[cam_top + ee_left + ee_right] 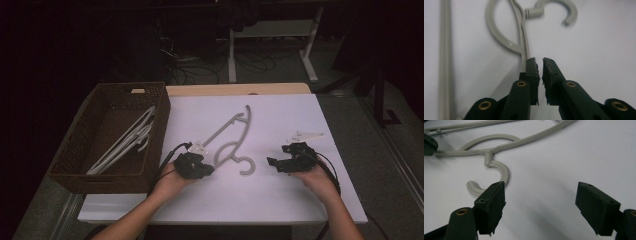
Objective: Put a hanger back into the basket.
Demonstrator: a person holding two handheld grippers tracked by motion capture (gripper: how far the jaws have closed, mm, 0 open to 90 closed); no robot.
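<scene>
A grey plastic hanger (232, 142) lies flat on the white table top (280, 200), its hook towards the person. My left gripper (207, 170) sits at the hanger's near left side. In the left gripper view its jaws (540, 62) stand almost together with a thin slit between them, and the hanger's arm (523, 37) runs down behind the left jaw. My right gripper (272, 164) rests on the table right of the hook. It is wide open (541, 187), and the hook (499, 167) ends just beyond its left jaw, outside the gap.
A dark wicker basket (105, 175) stands at the table's left edge with several white hangers (127, 140) inside. Behind the white top runs a wooden table edge (240, 89). Farther back on the dark floor are cables and a white desk frame (232, 55).
</scene>
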